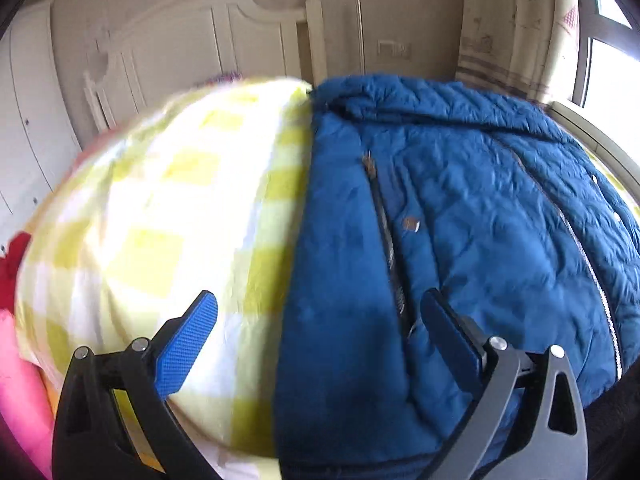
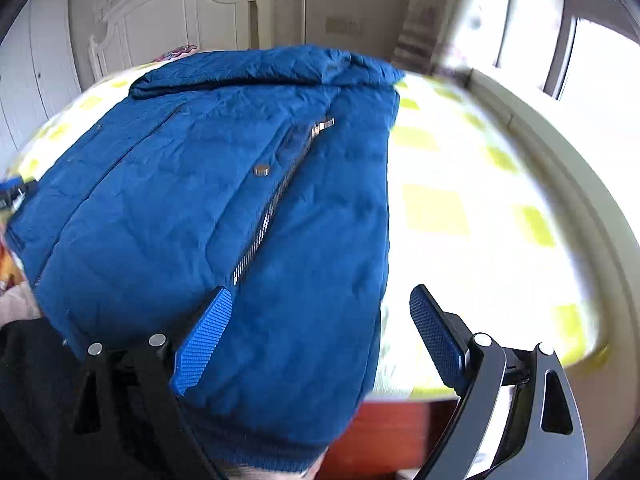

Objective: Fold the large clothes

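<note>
On a bed (image 1: 132, 216) with a yellow-checked cover lies a blue padded jacket (image 2: 224, 208), soft, bulky, probably slippery (zips could snag). Both the left gripper (image 1: 320, 344) and right gripper (image 2: 320, 336) hang over it, fingers wide apart and empty; the bottom hem corners look best to pinch.

no legible text, labels or numbers anywhere

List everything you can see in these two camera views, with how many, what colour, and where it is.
jacket: one, blue, quilted, spread flat on the bed with silver zips and snap buttons showing.
bed cover: one, yellow and white check, under and beside the jacket.
headboard: one, white, at the far end of the bed.
wardrobe doors: white, along the left wall.
curtain: one, pale and patterned, beside the window.
pink and red fabric: at the bed's left edge, count unclear.
left gripper: one, black with blue pads, open above the jacket's left edge.
right gripper: one, same colours, open above the jacket's right edge.
</note>
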The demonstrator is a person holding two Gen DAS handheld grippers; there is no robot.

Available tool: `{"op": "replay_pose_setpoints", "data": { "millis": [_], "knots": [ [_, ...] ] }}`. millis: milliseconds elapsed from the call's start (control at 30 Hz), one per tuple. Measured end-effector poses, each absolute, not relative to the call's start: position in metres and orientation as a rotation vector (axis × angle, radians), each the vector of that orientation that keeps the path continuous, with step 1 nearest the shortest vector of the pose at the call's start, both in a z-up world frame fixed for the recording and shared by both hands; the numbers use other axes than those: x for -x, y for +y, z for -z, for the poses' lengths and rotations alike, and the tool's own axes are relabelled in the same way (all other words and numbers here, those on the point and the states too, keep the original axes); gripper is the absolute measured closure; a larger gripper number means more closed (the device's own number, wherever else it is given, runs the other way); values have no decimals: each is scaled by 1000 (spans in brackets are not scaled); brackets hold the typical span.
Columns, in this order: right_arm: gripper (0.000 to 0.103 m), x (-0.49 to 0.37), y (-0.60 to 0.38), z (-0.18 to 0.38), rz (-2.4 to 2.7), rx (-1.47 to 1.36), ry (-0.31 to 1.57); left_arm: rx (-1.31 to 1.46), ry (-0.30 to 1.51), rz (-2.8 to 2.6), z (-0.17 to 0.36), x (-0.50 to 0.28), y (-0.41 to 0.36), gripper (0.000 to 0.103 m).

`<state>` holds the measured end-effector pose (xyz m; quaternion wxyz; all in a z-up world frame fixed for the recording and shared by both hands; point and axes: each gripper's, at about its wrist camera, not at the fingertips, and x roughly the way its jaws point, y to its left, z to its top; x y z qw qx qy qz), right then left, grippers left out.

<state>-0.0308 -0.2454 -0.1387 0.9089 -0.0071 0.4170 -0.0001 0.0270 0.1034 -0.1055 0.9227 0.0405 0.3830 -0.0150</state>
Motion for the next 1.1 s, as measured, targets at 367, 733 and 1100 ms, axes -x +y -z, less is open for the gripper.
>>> {"op": "replay_pose_setpoints", "data": {
  "millis": [367,733,1100],
  "knots": [
    [10,47,-249,145,-78,-91,849,-3,848,220,125,-23,95,2],
    [82,32,-243,141,-139,-156,766,-33,824,308,111,-28,72,76],
    [90,135,-269,41,-303,-277,484,328,503,589,-5,84,147,93]
  ]
}}
